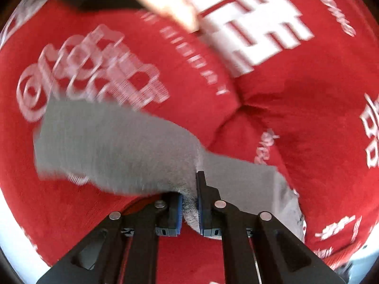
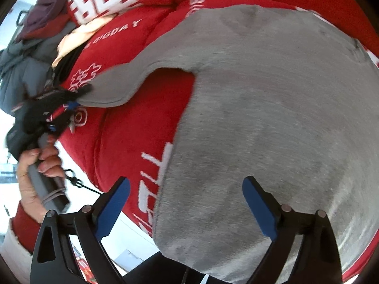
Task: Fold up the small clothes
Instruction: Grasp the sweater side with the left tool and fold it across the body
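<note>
Grey garment (image 2: 272, 123) spread on red blanket (image 2: 132, 127); left tongs (image 1: 190, 209) clamp its sleeve tip; right tongs (image 2: 187, 203) wide above its hem

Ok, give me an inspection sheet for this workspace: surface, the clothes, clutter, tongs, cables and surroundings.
Surface: red blanket with white print, creased, covers the work area.
Job's things: grey garment spread flat on the blanket, one sleeve stretched out to the side.
Clutter: heap of grey, purple and cream clothes at the blanket's far edge.
Tongs: left tongs shut on the sleeve end; right tongs open above the garment's hem, holding nothing.
Cables: thin black cord hanging by the hand that holds the left tongs' handle.
Surroundings: white floor or wall beyond the blanket; too blurred to tell more.
</note>
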Demonstrator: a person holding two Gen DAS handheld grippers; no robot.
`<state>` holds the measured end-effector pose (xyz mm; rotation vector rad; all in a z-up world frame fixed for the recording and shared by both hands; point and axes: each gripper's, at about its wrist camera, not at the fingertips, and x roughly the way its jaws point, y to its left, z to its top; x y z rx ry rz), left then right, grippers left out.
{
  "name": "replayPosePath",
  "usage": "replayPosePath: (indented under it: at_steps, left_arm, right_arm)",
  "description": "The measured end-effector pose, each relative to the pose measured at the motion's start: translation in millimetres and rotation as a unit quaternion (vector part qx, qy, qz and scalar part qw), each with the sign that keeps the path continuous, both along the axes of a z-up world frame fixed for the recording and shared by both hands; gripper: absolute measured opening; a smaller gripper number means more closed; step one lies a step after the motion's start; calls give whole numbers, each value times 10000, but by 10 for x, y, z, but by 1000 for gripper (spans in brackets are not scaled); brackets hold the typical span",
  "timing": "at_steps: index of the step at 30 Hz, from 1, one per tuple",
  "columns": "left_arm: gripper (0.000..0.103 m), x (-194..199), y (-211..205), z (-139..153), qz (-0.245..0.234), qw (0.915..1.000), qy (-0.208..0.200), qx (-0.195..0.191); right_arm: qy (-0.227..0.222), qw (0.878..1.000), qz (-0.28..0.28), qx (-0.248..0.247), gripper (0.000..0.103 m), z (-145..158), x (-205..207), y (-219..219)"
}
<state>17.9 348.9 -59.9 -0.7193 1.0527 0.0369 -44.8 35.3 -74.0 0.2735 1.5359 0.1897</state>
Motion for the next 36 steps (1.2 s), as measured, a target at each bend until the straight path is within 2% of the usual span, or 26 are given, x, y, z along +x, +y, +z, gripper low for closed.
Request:
replayPosePath:
  at_steps: [3,6,10,13,18,23,25,27,29,30,33,36]
  left_arm:
    - [11,91,-199,316,-410,9984,-365,137]
    - [11,253,-550,588,-891,9931,-706,293]
    - [11,392,-1211,903,-1557,9809,-1132,278]
    - [11,482,-1775,1026,-2035,9699,-1312,269]
    - [11,470,-2688,1042,-2739,9508,-1417,284]
    - [11,353,-3541,772,-3436,9292,-1173,696]
    - [11,270,-3792,606,-3582,9220,-1035,1039]
    - [18,223,-3953,460,-3692,9163,-852,1298]
    - [70,170,-4022,315,-3743,9130,-688,1470]
    - [77,147,-4038,290,-3708,9126,-680,1582]
    - [78,101,-4011,295,-3774,9072,-674,1732]
    - [78,87,-3854,423,-3794,9070,-672,1698]
  right_arm:
    - [-72,9996,-277,-44,96,70,-31,-214]
    - [-73,9982,-588,-77,96,128,-58,-481]
    - [-73,9958,-904,-140,96,224,-91,-883]
    - [-87,9934,-1124,-217,96,272,-176,-1218]
    - [-115,9865,-1613,-248,96,323,-349,-1813]
    - [-111,9794,-1996,-274,96,317,-521,-2304]
    - [-89,9763,-2146,-281,96,300,-575,-2456]
    - [-43,9729,-2294,-280,96,266,-630,-2588]
    - [-11,9705,-2394,-285,96,237,-684,-2710]
    - [4,9697,-2423,-296,96,232,-697,-2761]
    - [28,9685,-2466,-335,96,222,-734,-2828]
    - [-19,9692,-2426,-434,96,250,-689,-2849]
